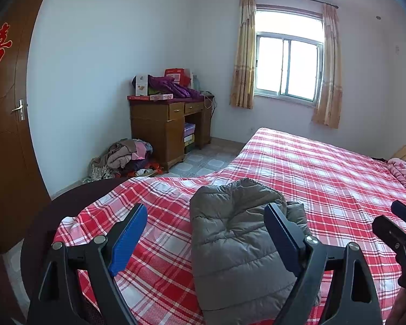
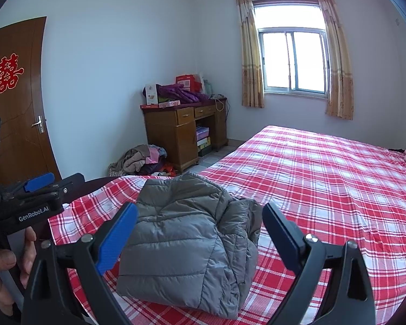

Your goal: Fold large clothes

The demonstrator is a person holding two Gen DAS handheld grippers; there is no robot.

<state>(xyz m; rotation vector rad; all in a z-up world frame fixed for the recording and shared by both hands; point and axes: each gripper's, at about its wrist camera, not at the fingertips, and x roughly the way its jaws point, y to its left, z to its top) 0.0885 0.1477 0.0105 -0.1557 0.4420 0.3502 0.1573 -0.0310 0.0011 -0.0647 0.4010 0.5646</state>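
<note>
Jacket point(image 1: 235, 246), a grey quilted puffer, lies folded into a compact bundle on the red-and-white plaid bedspread point(image 1: 324, 178), near the bed's foot corner. In the left wrist view it sits between the two blue-padded fingers of the left gripper point(image 1: 205, 233), closer to the right-hand finger, whose tip overlaps the bundle's upper right edge in the picture; whether it touches the fabric cannot be told. The left gripper's jaws stand wide apart and hold nothing.

In the right wrist view the same jacket point(image 2: 186, 243) fills most of the gap between the fingers of the right gripper point(image 2: 200, 230), its quilted back panel facing up and looser folds bunched toward the right-hand finger. These jaws too are spread wide, with nothing clamped. Whether either finger touches the fabric is unclear.

Left of the right gripper's jaws the left gripper point(image 2: 38, 189) shows again, gripped by the person's hand point(image 2: 5, 265).

Beyond both pairs of jaws, past the bed's edge, stand a wooden desk point(image 1: 165, 130) piled with boxes and purple clothing, a heap of clothes point(image 1: 127, 159) on the floor beside it, and a curtained window point(image 1: 287, 67). A brown door point(image 2: 19, 113) bearing a red paper character stands far left.
</note>
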